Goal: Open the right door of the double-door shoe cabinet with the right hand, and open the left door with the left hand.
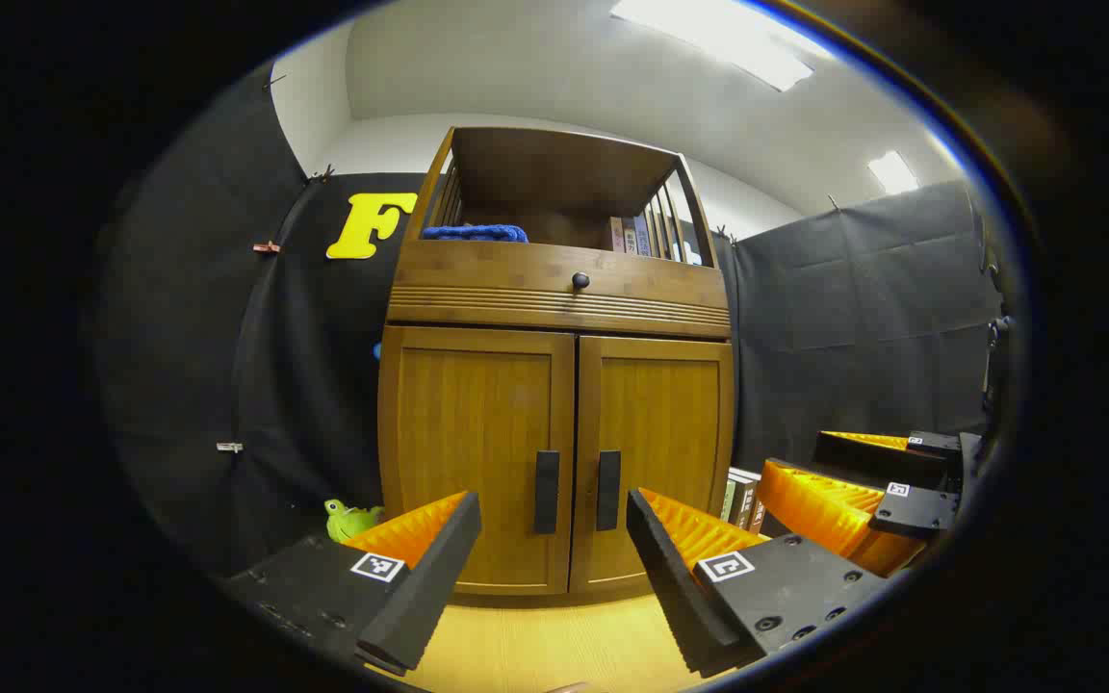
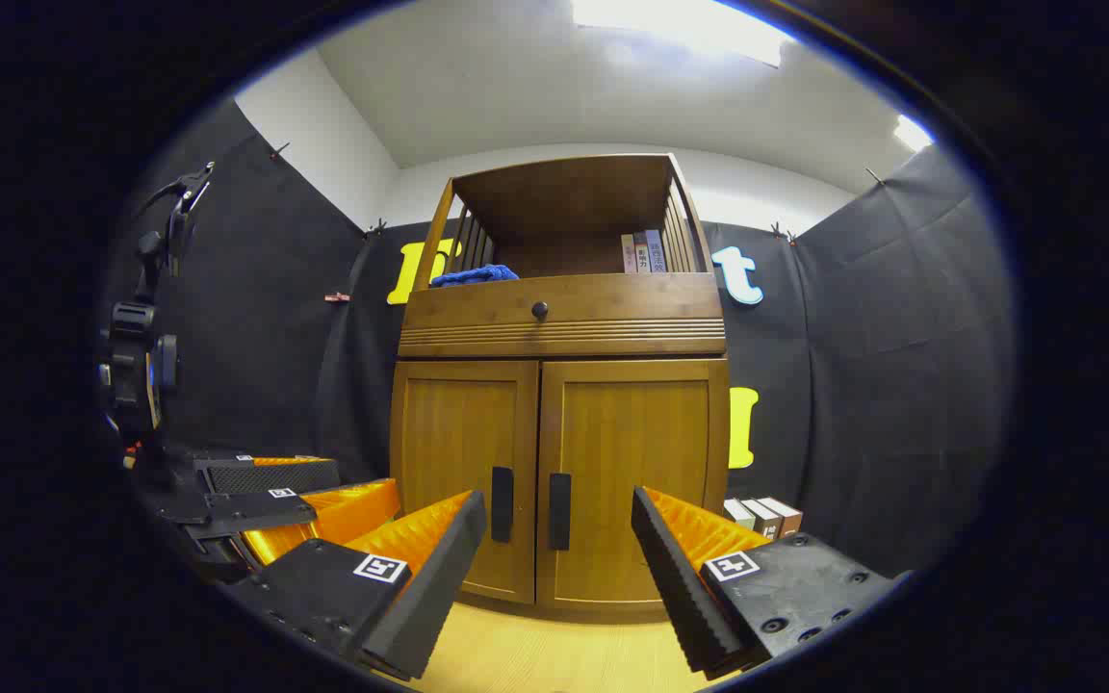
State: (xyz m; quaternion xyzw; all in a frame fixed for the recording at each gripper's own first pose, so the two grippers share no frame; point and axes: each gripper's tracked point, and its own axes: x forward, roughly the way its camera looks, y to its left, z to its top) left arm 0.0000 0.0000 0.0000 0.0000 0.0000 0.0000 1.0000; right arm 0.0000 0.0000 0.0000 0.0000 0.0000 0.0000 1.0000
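Left gripper view puts the shoe cabinet (image 1: 559,385) at frame centre, both doors closed, left door (image 1: 477,457) and right door (image 1: 656,452) meeting at two dark handles. A blue cloth (image 1: 475,233) and books (image 1: 633,236) sit on its open shelf; a green toy (image 1: 348,520) lies lower left. The left gripper (image 1: 553,568) is spread wide, holding nothing. At lower right, the right gripper (image 1: 877,491) is level beside it; right gripper view shows it (image 2: 554,568) gaping wide too.

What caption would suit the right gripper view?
Open right gripper faces the wooden shoe cabinet, both doors shut.
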